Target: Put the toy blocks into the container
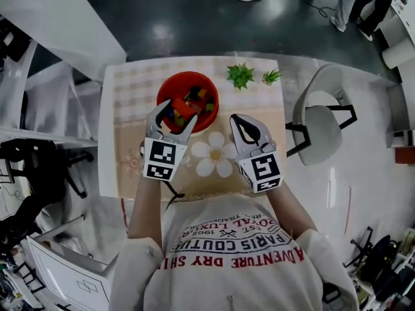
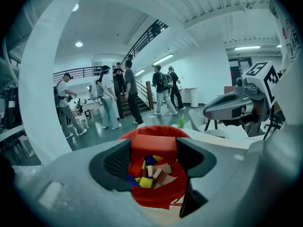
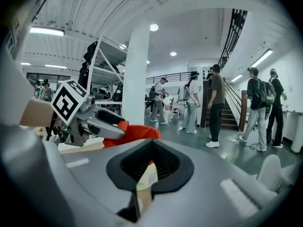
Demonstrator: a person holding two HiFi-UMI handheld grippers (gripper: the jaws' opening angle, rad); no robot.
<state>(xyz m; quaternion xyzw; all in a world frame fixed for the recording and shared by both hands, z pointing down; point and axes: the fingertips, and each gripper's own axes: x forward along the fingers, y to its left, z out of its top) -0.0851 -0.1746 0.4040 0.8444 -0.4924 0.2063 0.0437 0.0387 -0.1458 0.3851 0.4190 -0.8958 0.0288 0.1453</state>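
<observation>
On the table stands a red bowl point(image 1: 188, 81) point(image 2: 151, 200) with several coloured toy blocks point(image 2: 154, 174) inside. My left gripper point(image 1: 175, 116) point(image 2: 154, 156) hovers over the bowl's near edge, shut on a red block point(image 1: 183, 107) point(image 2: 152, 145) that spans the gap between its pads. Just right of the bowl, my right gripper point(image 1: 241, 127) point(image 3: 150, 167) is above the table with its jaws together and nothing between them. The right gripper view shows the left gripper point(image 3: 94, 124) in front of the red bowl point(image 3: 135, 132).
Two small green plants point(image 1: 240, 75) point(image 1: 271, 77) stand at the table's far edge, right of the bowl. A flower-print mat point(image 1: 214, 154) covers the table top. A white chair point(image 1: 321, 122) is beside the table's right side. Several people stand in the hall beyond.
</observation>
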